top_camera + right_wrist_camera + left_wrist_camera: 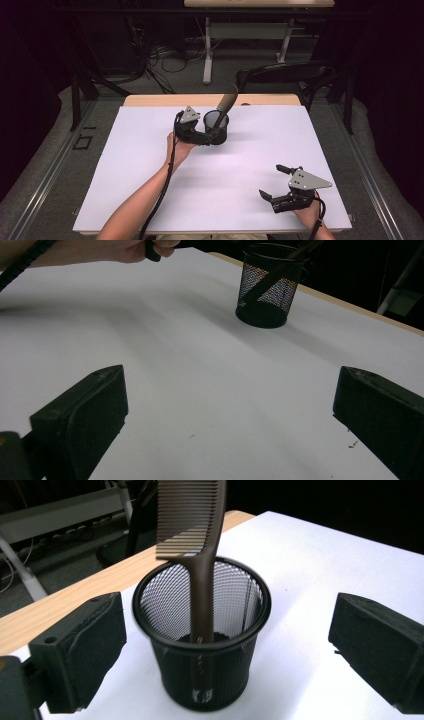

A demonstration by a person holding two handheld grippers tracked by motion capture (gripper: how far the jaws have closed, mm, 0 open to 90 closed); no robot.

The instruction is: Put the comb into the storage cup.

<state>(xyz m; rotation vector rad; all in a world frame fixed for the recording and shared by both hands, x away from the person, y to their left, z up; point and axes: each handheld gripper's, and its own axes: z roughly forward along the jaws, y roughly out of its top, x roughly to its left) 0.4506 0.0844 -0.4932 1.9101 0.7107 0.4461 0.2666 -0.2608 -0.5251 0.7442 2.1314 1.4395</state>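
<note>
The comb (192,535) stands tilted in the mesh cup (202,645) – left gripper (225,650) jaws spread around it, untouching – right gripper (280,182) gaping, empty.

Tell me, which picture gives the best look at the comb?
The left gripper view: the brown comb stands close up in the mesh cup, teeth and handle sharp. The high view shows it small and leaning; the right gripper view shows mainly a dark handle through the mesh.

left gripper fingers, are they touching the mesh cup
Apart. The left gripper view shows both fingers spread wide, with white table showing between each one and the mesh cup; the comb stands inside it.
</note>
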